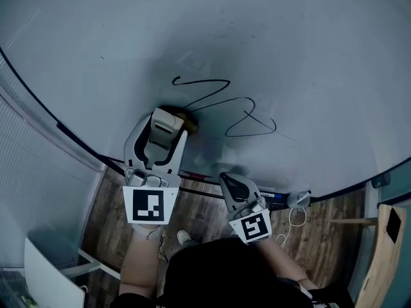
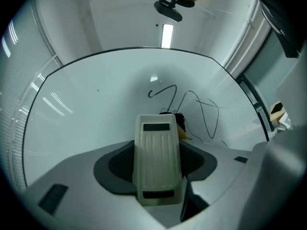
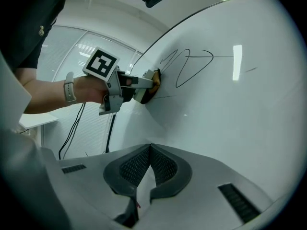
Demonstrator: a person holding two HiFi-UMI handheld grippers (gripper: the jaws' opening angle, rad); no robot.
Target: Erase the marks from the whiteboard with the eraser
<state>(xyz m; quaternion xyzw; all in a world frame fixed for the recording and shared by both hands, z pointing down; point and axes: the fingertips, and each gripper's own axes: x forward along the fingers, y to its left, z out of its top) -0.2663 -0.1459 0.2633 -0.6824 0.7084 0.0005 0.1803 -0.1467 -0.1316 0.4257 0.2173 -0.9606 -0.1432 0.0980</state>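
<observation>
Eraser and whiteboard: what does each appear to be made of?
The eraser, clamped in the left gripper, looks like cream moulded plastic, matte, with ribbed grooves along its back. A darker, soft-looking pad, probably felt, shows at its front end. The whiteboard looks smooth and glossy: it mirrors a ceiling light.

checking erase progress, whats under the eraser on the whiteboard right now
The eraser, held in the left tool, has its dark pad against the whiteboard at the left side of the black scribble. The board beneath it is covered, so any marks there cannot be seen.
</observation>
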